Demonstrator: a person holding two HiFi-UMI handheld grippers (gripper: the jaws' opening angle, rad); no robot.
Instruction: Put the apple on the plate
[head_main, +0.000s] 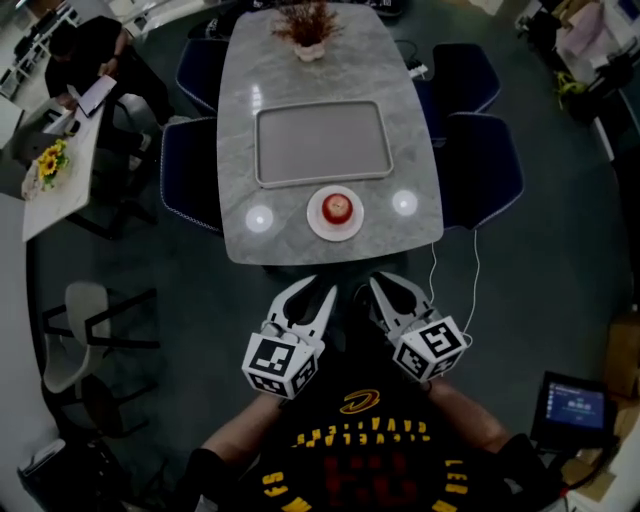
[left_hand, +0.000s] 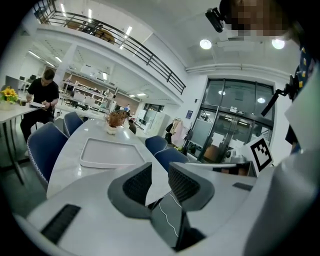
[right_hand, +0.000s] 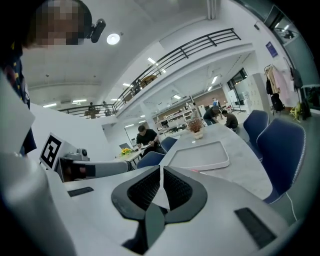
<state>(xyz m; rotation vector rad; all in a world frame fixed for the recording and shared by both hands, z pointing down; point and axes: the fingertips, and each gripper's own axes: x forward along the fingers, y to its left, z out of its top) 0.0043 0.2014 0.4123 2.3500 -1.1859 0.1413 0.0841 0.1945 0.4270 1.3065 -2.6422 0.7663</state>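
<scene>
Two grippers sit close to your body, short of the near edge of the table (head_main: 300, 80) and clear of everything on it. Your left gripper (head_main: 312, 292) has its jaws a little apart, and its own view shows only a modest gap with nothing between the ribbed pads (left_hand: 134, 184). Your right gripper (head_main: 385, 290) has its jaws drawn almost together. In the right gripper view only a thin sliver separates the tips, and nothing is held there. Both grippers point toward the far side of the table, the left gripper's marker cube (head_main: 282, 362) and the right gripper's marker cube (head_main: 432, 348) close to your wrists.

The apple (head_main: 337, 208) is red and rests in the middle of the plate (head_main: 318, 226), a small white round dish by the near edge of the table, almost straight ahead of the two grippers. Just beyond the plate lies a pale rectangular tray (head_main: 320, 145), bare inside. At the far end of the table stands a small potted plant (head_main: 308, 30). Dark blue chairs (head_main: 480, 165) are drawn up along both the left and right sides of the table.
</scene>
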